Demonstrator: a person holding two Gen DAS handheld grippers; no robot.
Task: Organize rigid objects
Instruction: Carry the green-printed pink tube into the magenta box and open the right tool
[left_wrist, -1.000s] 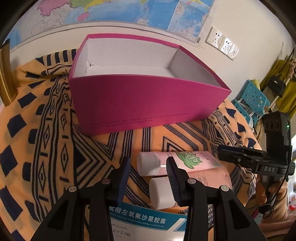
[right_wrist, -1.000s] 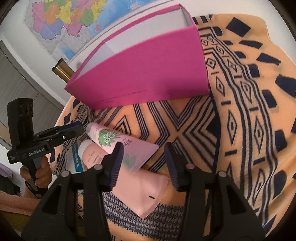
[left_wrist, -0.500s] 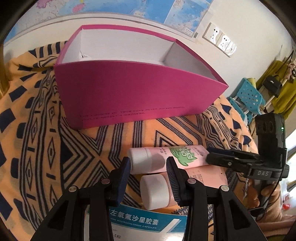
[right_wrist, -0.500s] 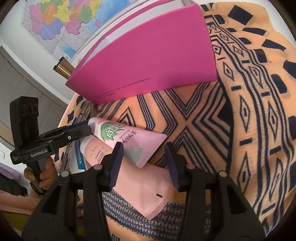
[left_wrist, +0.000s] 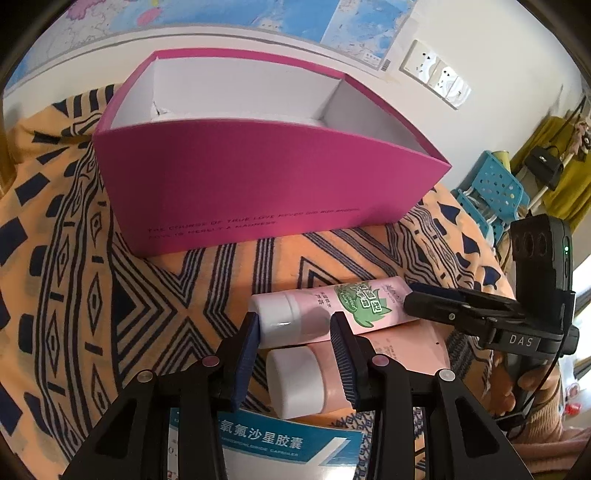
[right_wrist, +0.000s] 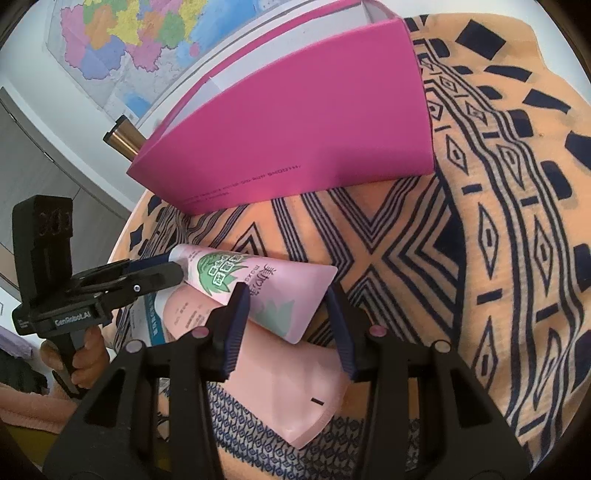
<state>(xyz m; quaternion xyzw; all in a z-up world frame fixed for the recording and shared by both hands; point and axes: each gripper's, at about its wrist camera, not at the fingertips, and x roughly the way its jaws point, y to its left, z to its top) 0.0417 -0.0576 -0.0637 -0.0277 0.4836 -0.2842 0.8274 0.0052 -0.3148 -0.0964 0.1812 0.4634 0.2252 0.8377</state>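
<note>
A pink tube with a green leaf print (left_wrist: 347, 302) (right_wrist: 258, 288) lies across a plainer pink tube (left_wrist: 332, 373) (right_wrist: 295, 387) on the patterned cloth. My left gripper (left_wrist: 295, 332) is open, its jaws either side of the printed tube's white cap (left_wrist: 277, 321). My right gripper (right_wrist: 286, 317) is open around the same tube's flat end. An open magenta box (left_wrist: 258, 192) (right_wrist: 295, 129) stands behind them, white inside.
A blue and white medicine carton (left_wrist: 266, 443) lies under the tubes at the near edge. The orange and navy cloth (left_wrist: 74, 295) covers the surface. A wall with a map and sockets (left_wrist: 436, 74) is behind the box. A blue stool (left_wrist: 491, 195) stands at the right.
Both grippers have moved in closer to the printed tube from opposite ends. The left jaws now flank its cap and the right jaws flank its flat end. The box looms nearer.
</note>
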